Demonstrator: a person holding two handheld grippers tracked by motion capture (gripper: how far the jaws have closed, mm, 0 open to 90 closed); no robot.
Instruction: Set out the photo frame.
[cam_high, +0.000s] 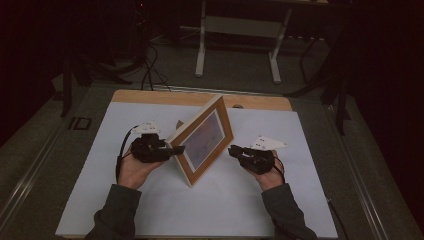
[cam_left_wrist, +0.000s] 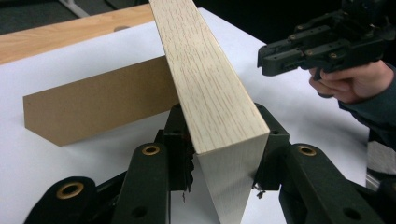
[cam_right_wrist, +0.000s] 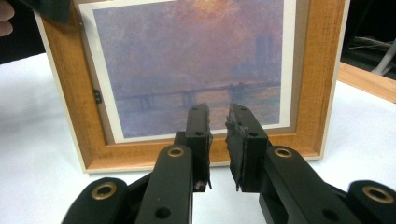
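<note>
We count one picture frame (cam_high: 202, 141) standing on one tabletop (cam_high: 150, 210), and behind the frame one brown backing stand (cam_left_wrist: 98, 100). We count two claws, a left claw (cam_high: 176, 149) and a right claw (cam_high: 234, 150), each held in one of the person's two hands. Beyond the tabletop we count one white table base (cam_high: 239, 30) on the floor.

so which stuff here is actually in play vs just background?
In play:
picture frame, standing on the table
left gripper, clamped on its side rail
right gripper, empty, facing the picture
white table cover

Background:
white stand on the floor behind
floor cables
</note>
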